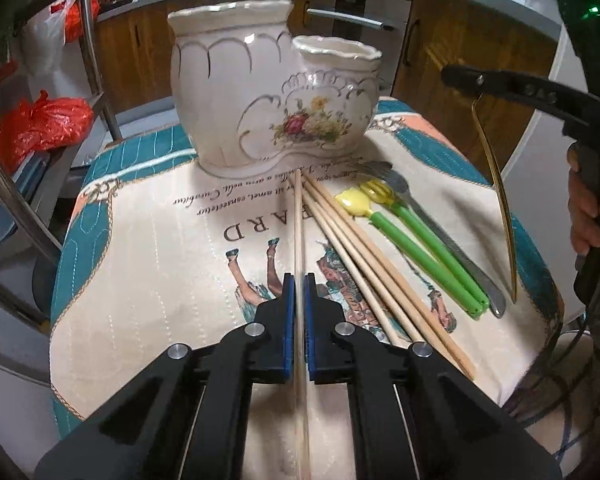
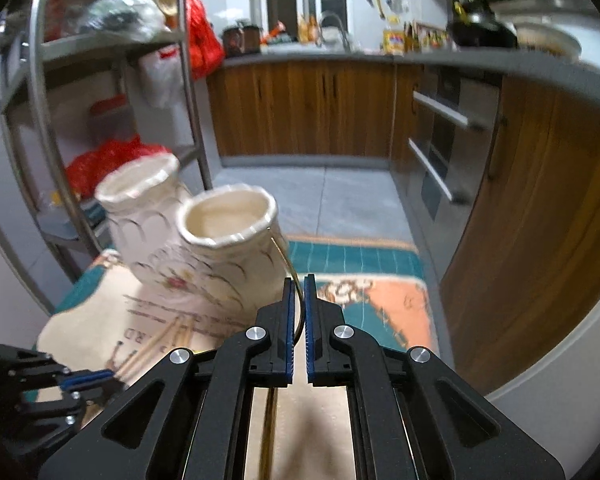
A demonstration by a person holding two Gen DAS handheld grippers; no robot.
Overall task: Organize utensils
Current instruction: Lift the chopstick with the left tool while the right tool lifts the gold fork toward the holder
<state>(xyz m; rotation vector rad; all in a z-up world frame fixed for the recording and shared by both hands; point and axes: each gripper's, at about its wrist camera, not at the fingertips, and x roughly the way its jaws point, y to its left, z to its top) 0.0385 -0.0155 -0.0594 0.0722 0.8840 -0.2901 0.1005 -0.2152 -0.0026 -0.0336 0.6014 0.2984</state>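
Note:
A white floral ceramic holder with a tall pot and a lower pot stands at the far end of the printed cloth. My left gripper is shut on one wooden chopstick, which points at the holder's base. Three more chopsticks lie to its right, then a green-handled yellow spoon, a matching fork and a metal fork. My right gripper is shut on a thin gold utensil, raised beside the lower pot. The utensil hangs edge-on.
A metal rack with red bags stands to the left of the small table. Wooden kitchen cabinets and an oven run behind and to the right. A person's hand holds the right gripper's grip.

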